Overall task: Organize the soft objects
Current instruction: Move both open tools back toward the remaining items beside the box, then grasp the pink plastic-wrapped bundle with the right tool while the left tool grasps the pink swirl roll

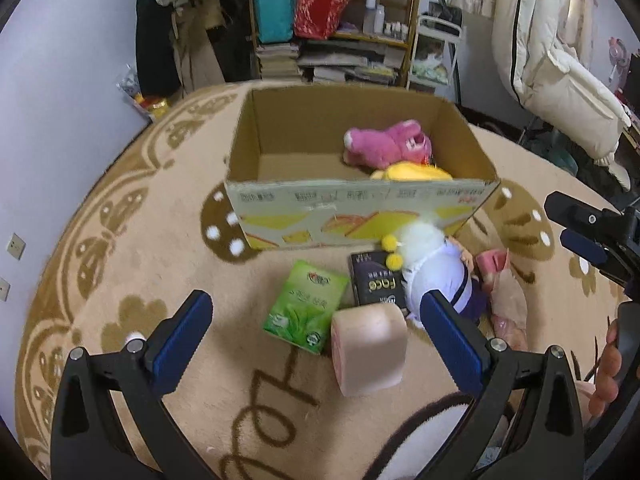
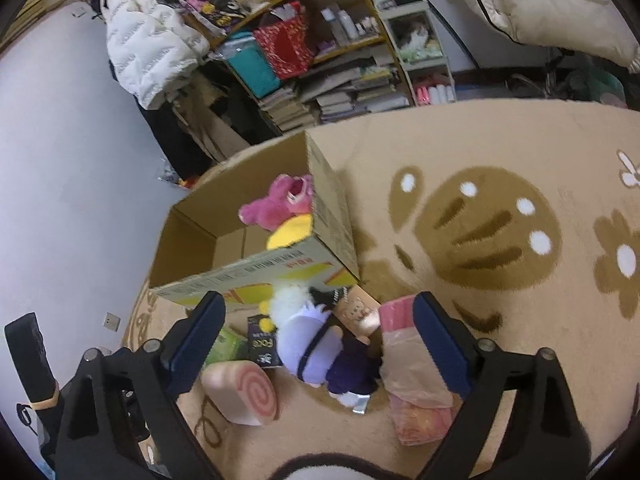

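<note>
An open cardboard box [image 1: 360,204] stands on the rug, with a pink plush [image 1: 388,144] and a yellow plush [image 1: 412,172] in its right part. In front of it lie a green tissue pack [image 1: 306,308], a black pack [image 1: 374,284], a pink swirl-roll plush [image 1: 368,354], a white-and-purple doll [image 1: 436,276] and a pink item in a clear bag [image 1: 506,304]. My left gripper [image 1: 316,300] hangs open above the green pack and the roll. My right gripper [image 2: 320,304] is open over the doll [image 2: 316,344], its pads clear of it; the bagged item [image 2: 412,372] lies by its right finger.
A beige patterned rug [image 2: 480,152] covers the floor. Behind the box stand a shelf [image 1: 336,20] stacked with books and bags, a white cart [image 1: 432,52] and hanging coats [image 1: 552,60]. A pale wall [image 1: 60,80] runs along the left. A hand [image 1: 608,368] holds the right gripper's handle.
</note>
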Motion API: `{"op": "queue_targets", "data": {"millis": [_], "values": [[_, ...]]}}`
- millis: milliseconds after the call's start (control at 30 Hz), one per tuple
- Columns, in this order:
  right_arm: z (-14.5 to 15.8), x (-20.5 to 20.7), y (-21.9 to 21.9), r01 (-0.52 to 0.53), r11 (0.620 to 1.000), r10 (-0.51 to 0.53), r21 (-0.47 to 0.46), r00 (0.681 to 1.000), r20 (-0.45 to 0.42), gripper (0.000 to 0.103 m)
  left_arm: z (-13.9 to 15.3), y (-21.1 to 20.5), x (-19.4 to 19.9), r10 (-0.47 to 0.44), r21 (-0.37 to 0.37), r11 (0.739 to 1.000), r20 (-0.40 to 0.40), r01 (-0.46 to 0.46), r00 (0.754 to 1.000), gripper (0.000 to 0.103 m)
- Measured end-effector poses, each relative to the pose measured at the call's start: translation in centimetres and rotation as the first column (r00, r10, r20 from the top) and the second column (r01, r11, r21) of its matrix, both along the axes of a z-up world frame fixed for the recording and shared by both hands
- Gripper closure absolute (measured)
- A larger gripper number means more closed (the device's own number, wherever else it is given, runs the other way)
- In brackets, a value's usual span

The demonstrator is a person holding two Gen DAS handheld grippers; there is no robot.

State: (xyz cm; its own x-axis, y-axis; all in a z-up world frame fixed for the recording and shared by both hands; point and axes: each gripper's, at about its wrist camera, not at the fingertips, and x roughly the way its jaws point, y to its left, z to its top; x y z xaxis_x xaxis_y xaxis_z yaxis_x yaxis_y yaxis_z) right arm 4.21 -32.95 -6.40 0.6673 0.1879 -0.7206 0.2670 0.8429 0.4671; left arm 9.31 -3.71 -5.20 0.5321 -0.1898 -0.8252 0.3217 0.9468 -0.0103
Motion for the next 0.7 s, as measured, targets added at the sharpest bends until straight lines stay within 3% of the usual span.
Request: {"op": "queue_targets", "data": {"millis": [433, 500, 700], "values": [[-4.6, 0.6, -2.0, 0.049, 0.997, -0.038, 0.057, 0.982, -0.182, 0.005, -4.0, -1.2, 1.2, -0.012, -0.004, 1.000, -0.157, 0.012, 0.987, 0.003], [-5.0, 0.8, -2.1, 0.055, 0.997, -0.043, 0.058, 0.979, -0.197, 0.013, -4.6, -1.6, 1.2, -0.024, 0.002, 1.000, -0.182, 0.025, 0.983, 0.011], [-6.4, 1.1, -2.7, 0.084, 0.993, -0.063, 0.081, 0.970, -0.236, 0.026, -5.7, -2.9, 0.7, -0.066, 0.016, 0.997, -0.211, 0.071, 0.975, 0.013]]}}
